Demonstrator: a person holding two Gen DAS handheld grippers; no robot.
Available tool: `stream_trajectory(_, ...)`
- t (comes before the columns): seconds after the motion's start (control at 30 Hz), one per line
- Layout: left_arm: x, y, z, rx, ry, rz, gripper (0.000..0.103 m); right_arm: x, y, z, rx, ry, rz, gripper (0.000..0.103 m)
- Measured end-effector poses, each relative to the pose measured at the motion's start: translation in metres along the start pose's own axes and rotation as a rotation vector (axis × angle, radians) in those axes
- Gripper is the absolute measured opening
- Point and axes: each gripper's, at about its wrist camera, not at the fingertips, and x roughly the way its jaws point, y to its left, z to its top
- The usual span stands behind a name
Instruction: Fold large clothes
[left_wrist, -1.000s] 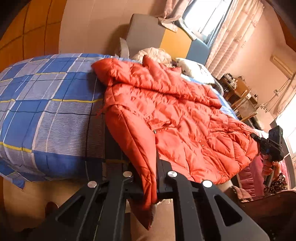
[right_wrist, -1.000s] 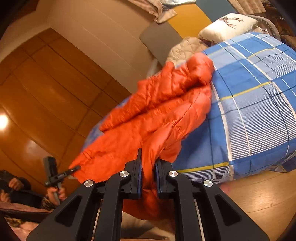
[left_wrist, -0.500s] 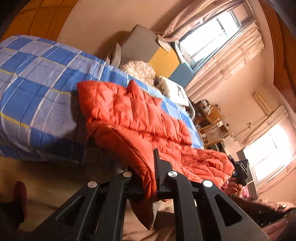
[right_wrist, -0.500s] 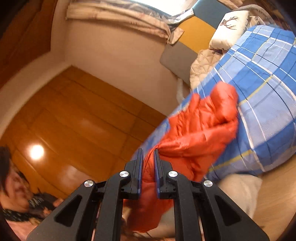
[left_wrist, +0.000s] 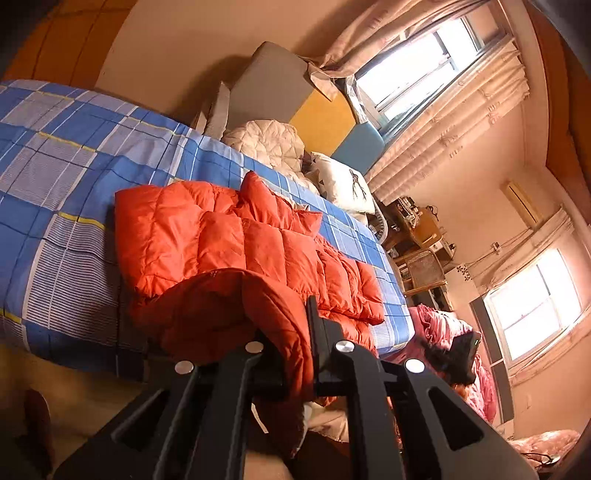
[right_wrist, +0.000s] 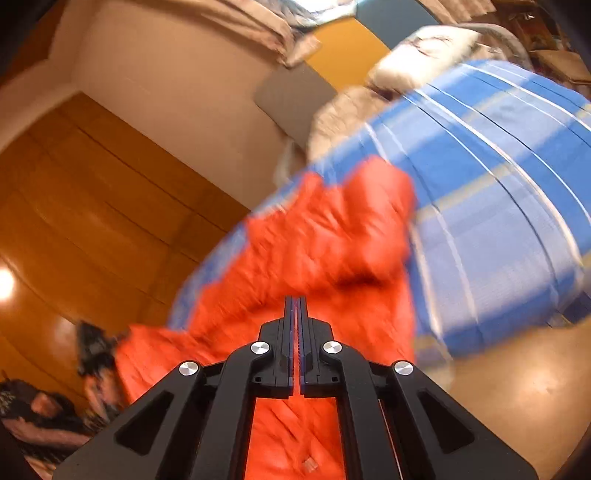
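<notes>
our left gripper (left_wrist: 291, 332) pinches the jacket (left_wrist: 236, 243) hem at the near bed (left_wrist: 66, 155) edge, its length running far-right, while our right gripper's (right_wrist: 295, 314) jaws are opening, fabric unseen between.

The orange puffer jacket (left_wrist: 229, 236) is quilted cloth with a slight sheen. The bed's checked sheet (left_wrist: 74, 155) is matt woven cloth. The wall panelling (right_wrist: 92, 206) is glossy wood.

Orange puffy jacket (left_wrist: 236, 240), blue bedspread (left_wrist: 74, 155) with white and yellow checks, white pillow (left_wrist: 341, 182) with a dark deer picture, yellow and grey headboard (left_wrist: 317, 118), pink curtains (left_wrist: 454, 122), black grippers (left_wrist: 299, 350)
</notes>
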Motion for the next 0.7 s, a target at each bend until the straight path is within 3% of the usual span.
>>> stream_trajectory(0.03,0.000,0.001,0.002,-0.005,0.000,-0.002,0.007,-0.004,-0.005,-0.009,0.014,0.018,-0.034,0.067)
stream_trajectory(0.07,0.000,0.002,0.003,-0.010,0.000,-0.003,0.007,-0.007,-0.009,-0.017,0.029,0.039,-0.046,0.082)
stream_trajectory(0.1,0.001,0.002,0.004,-0.012,-0.002,-0.002,0.007,-0.011,-0.011,-0.025,0.038,0.061,-0.042,0.086)
stream_trajectory(0.27,0.001,-0.004,0.003,0.001,-0.008,0.000,0.007,-0.016,-0.026,-0.072,0.142,0.241,-0.003,0.086)
stream_trajectory(0.37,0.000,-0.004,0.001,0.005,-0.008,0.000,0.007,-0.016,-0.019,-0.097,0.131,0.335,0.009,0.084)
stream_trajectory(0.47,0.000,-0.005,0.001,0.005,-0.009,-0.001,0.007,-0.004,-0.010,-0.112,0.118,0.406,0.030,0.072)
stream_trajectory(0.5,0.000,-0.005,0.001,0.007,-0.010,0.002,0.007,0.000,-0.008,-0.114,0.111,0.420,0.034,0.063)
stream_trajectory(0.6,-0.001,-0.005,0.001,0.003,-0.013,0.001,0.007,0.009,0.005,-0.106,0.067,0.417,0.039,0.019)
stream_trajectory(0.7,-0.003,-0.005,0.003,0.004,-0.018,0.008,0.007,0.012,0.025,-0.077,0.026,0.355,0.078,0.011)
